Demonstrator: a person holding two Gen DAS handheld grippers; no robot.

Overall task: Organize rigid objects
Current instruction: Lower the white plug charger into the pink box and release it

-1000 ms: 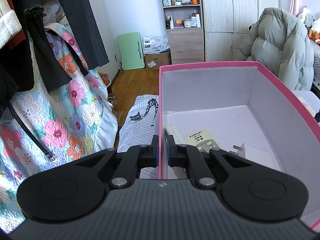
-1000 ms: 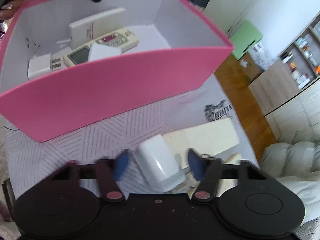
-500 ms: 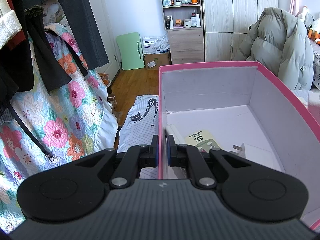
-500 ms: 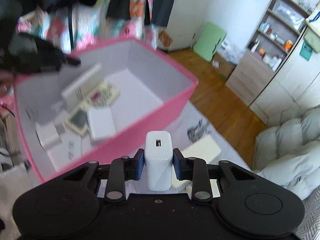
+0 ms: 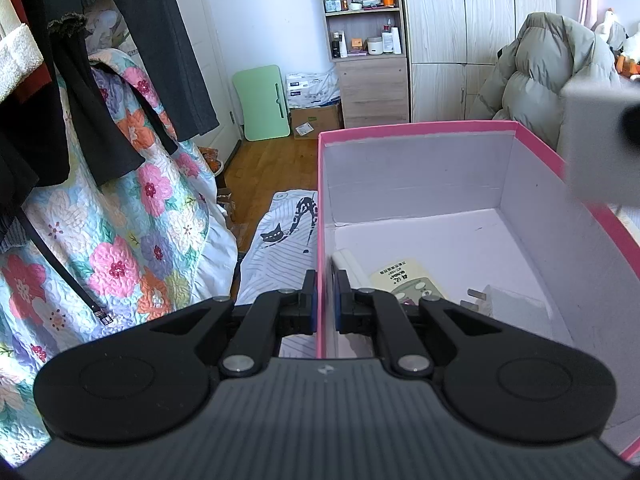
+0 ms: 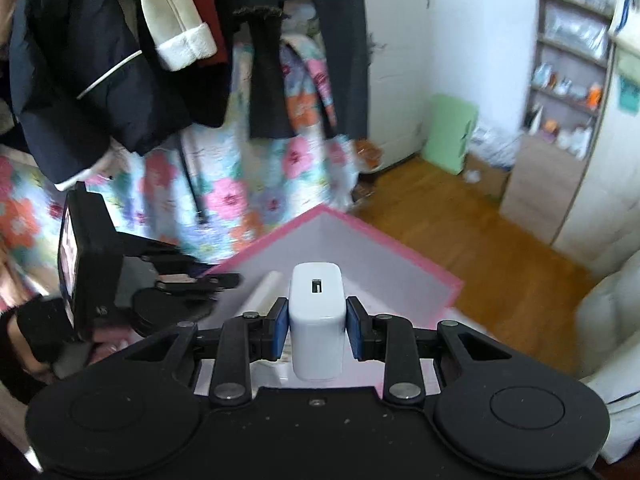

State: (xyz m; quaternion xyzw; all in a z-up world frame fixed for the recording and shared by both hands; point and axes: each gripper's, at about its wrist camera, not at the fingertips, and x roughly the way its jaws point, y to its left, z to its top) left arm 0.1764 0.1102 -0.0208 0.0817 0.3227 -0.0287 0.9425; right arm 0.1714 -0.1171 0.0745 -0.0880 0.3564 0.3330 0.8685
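A pink box (image 5: 416, 129) with a white inside stands on the bed. My left gripper (image 5: 325, 305) is shut on its left wall. Inside lie a remote control (image 5: 404, 280), a white plug adapter (image 5: 506, 300) and a white stick-like item (image 5: 352, 266). My right gripper (image 6: 317, 322) is shut on a white USB charger (image 6: 317, 320) and holds it above the box (image 6: 400, 256). The charger shows blurred at the right edge of the left wrist view (image 5: 600, 140). The left gripper also shows in the right wrist view (image 6: 176, 292).
Dark clothes (image 5: 80, 80) and a floral quilt (image 5: 120, 240) hang at the left. A striped sheet (image 5: 280, 248) lies under the box. A grey puffer jacket (image 5: 540, 68) lies behind it. Shelves (image 5: 360, 20), a wardrobe and wood floor (image 6: 460, 232) lie beyond.
My right gripper closed on the white charger, lifted it off the sheet and carried it up over the pink box. My left gripper kept still on the box wall.
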